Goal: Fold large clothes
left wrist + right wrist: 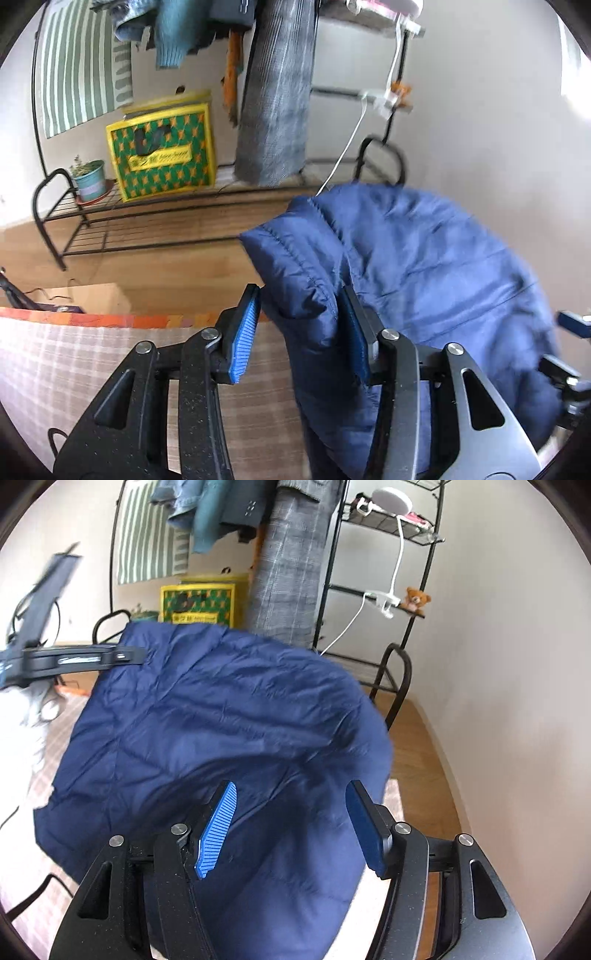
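Note:
A navy quilted puffer jacket (424,266) hangs in the air above a plaid-covered surface (74,369). My left gripper (301,332) has its jaws wide apart, with a fold of the jacket's edge draped between the fingers and against the right pad. My right gripper (291,823) is open too, and the jacket (221,720) bulges into the gap between its blue pads without being pinched. The left gripper's body (55,657) shows at the jacket's far left edge in the right wrist view. The right gripper's body (572,362) shows at the right edge of the left wrist view.
A black metal rack (66,214) stands behind with a yellow-green box (162,151), a potted plant (88,181) and hanging clothes (277,92). A side shelf (384,602) holds a clip lamp and a teddy bear (417,600). White cloth (22,720) lies at left. Wooden floor (417,738) borders a white wall.

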Tool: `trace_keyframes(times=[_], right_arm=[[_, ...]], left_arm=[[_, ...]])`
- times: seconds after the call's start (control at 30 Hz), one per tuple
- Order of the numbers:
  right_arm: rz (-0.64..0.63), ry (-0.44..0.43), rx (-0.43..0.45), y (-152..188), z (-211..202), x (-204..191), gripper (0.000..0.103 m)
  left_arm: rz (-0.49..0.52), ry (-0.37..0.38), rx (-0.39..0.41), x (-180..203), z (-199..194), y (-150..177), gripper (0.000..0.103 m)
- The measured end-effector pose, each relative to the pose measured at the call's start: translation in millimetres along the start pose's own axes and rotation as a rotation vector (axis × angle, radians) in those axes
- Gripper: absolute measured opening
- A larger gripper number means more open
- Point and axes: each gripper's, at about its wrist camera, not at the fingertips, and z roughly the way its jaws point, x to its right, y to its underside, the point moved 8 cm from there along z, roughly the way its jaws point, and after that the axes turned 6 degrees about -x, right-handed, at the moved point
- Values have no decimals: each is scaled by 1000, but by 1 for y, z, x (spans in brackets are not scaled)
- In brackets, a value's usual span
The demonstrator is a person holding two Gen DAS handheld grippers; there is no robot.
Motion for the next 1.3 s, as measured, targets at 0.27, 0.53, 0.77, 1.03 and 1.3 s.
trace_keyframes(times=[0.27,0.53,0.77,1.03,1.3], right_arm=[[31,42,-80,10,26,-3,61],[95,61,41,-17,-62,-13,61],[87,87,176,-44,-188,-37,61],[77,111,306,-45,-340,-80,61],[73,119,376,-17,-448,-130,64]], left_arm=[[30,-72,-41,-8,17,7,45],[68,-19,75,1,-111,2,45],[127,-21,216,5,-275,4,45],[167,-18,344,-8,-444,38,45],[195,-16,406,-36,-563,97,45]])
